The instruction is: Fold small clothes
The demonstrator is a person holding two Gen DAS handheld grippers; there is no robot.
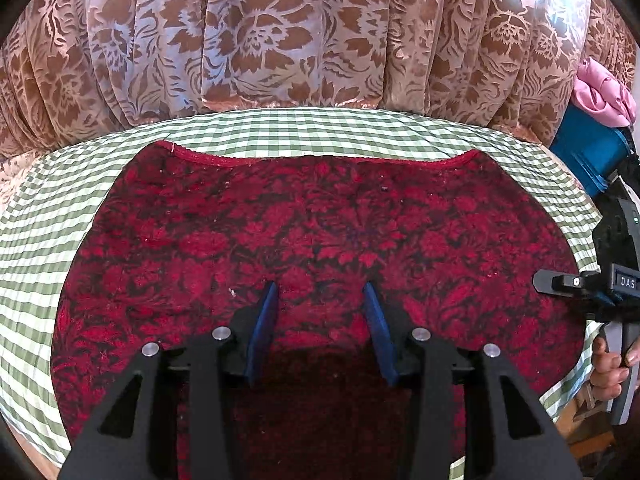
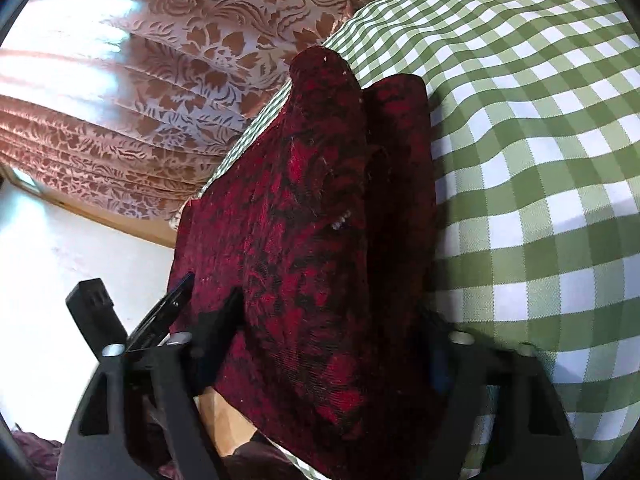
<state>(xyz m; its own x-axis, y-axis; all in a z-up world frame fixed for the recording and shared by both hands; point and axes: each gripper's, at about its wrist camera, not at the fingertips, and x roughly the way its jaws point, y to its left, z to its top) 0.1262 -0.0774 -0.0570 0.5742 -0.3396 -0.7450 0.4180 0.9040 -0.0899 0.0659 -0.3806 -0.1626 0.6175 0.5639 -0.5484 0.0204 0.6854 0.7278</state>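
A dark red garment with a black floral pattern lies flat on the green-and-white checked cloth. My left gripper is open, its blue fingers hovering just over the garment's near middle. My right gripper shows at the right edge of the left wrist view, at the garment's right edge. In the right wrist view a thick fold of the garment fills the space between the fingers; the fingertips are hidden by the cloth, so its state is unclear.
A brown floral curtain hangs behind the table. A blue box with pink cloth on it stands at the far right. The checked cloth spreads to the right in the right wrist view.
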